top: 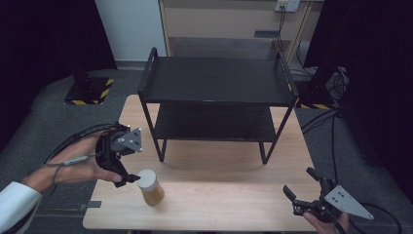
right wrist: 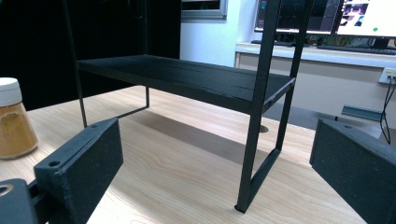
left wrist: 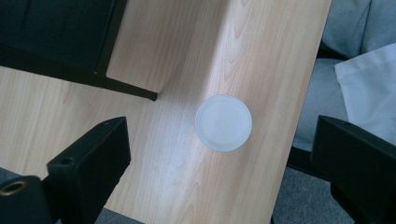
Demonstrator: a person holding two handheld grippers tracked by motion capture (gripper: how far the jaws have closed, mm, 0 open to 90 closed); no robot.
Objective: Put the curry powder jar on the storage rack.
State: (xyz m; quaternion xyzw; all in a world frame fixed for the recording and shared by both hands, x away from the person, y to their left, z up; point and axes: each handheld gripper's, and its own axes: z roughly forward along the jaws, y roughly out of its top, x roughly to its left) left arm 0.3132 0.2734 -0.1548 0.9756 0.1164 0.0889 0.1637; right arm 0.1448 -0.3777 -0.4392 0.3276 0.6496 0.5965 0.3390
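Hovering spread-jawed directly above the white-lidded jar of tan powder [top: 150, 186] on the pale wooden tabletop [top: 219, 195], the left tool [top: 127, 171] had grasped nothing yet, while the right tool [top: 298, 191], likewise spread, waited well apart near the empty black two-tier metal shelf [top: 214, 80].

Pale wood-grain table [top: 234, 195], smooth, under both grippers. Beside the left gripper [top: 127, 176], a clear jar [top: 151, 191] with matt white lid [left wrist: 223, 122]. Matt black shelf rack [top: 214, 97] beyond.

Grey carpet floor [top: 39, 122], white wall [top: 129, 27], wooden cabinet [top: 229, 22], dark surroundings.
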